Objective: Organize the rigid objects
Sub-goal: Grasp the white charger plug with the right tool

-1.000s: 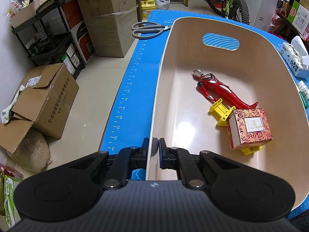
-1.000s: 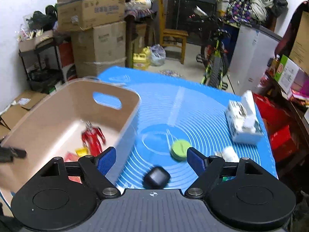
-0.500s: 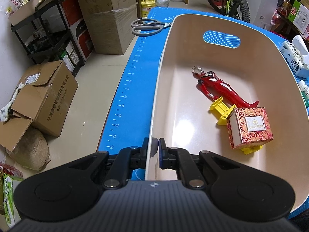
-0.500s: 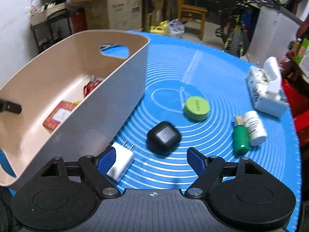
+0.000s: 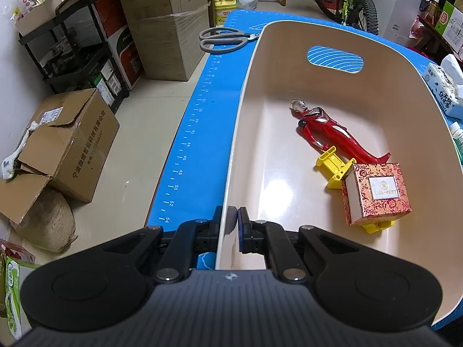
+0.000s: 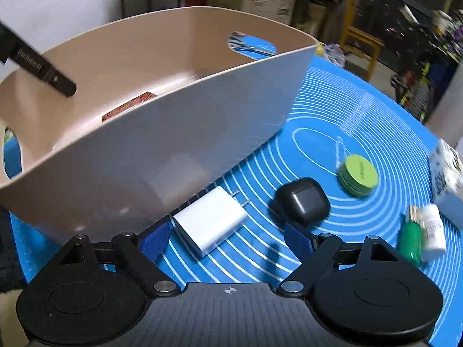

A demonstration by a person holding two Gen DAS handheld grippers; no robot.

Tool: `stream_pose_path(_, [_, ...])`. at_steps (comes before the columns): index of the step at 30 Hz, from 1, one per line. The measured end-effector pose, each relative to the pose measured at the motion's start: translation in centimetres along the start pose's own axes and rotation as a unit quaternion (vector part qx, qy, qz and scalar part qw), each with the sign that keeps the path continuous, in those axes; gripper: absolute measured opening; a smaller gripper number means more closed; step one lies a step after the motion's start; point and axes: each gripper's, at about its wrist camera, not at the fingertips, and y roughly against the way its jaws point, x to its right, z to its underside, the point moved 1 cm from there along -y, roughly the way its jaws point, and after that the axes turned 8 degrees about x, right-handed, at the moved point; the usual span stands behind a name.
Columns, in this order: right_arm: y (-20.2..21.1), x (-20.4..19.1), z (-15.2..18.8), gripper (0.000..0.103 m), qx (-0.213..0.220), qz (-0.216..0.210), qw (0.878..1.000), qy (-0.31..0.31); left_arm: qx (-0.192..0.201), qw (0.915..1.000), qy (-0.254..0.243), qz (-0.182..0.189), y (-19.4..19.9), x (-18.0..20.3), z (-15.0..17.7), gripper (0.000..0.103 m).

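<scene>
From your left wrist camera, your left gripper (image 5: 233, 219) is clamped tight on the near rim of the beige basket (image 5: 243, 110), one finger outside the wall and one inside. Ahead of it, on the basket floor, lie a red figure (image 5: 327, 128), a yellow plastic piece (image 5: 332, 164) and a red patterned box (image 5: 376, 193) resting partly on that piece, all well apart from your fingers. Grey scissors (image 5: 222, 39) sit on the blue mat (image 5: 196, 144) beyond the basket's far left corner. From your right wrist camera, your right gripper (image 6: 227, 240) has just been opening its jaws and stands wide and empty, low over the mat beside the basket's outer wall. The white charger (image 6: 209, 221) lies between its fingertips, nearer the left one, not pressed; the black case (image 6: 301, 202) sits just beyond the right fingertip.
</scene>
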Motion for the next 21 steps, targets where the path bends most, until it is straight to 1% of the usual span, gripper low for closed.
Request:
stream_pose_path(4, [-0.93,-0.11,0.03,0.088,0.006,-0.009,0.999,0.030,0.000,1.0000,0.000,-0.002,0.06,-0.02,-0.01,0.012])
stream_pose_path(7, [-1.14,0.37,0.20,0.088,0.016,-0.024,0.999,0.032,0.000,1.0000,0.000,-0.002,0.11,-0.03,0.00,0.012])
stream_pose_path(10, [-1.10,0.66,0.56,0.086,0.029,-0.040,0.998,0.035,0.000,1.0000,0.000,-0.003,0.17,-0.07,-0.04,0.012])
stream_pose_path(13, [-0.93,0.66,0.77,0.080,0.035,-0.052,0.997,0.040,0.000,1.0000,0.000,-0.004,0.21,-0.05,-0.08,0.012])
stream_pose_path(16, [-0.62,0.76,0.89,0.069,0.037,-0.072,0.996,0.036,0.000,1.0000,0.001,-0.005,0.24,-0.05,-0.12,0.012])
stream_pose_path(17, [-0.45,0.62,0.92,0.060,0.037,-0.081,0.995,0.034,0.000,1.0000,0.001,-0.005,0.22,-0.05,-0.13,0.012])
stream_pose_path(21, [-0.18,0.68,0.72,0.060,0.033,-0.082,0.996,0.030,0.000,1.0000,0.001,-0.005,0.22,-0.21,-0.18,0.012])
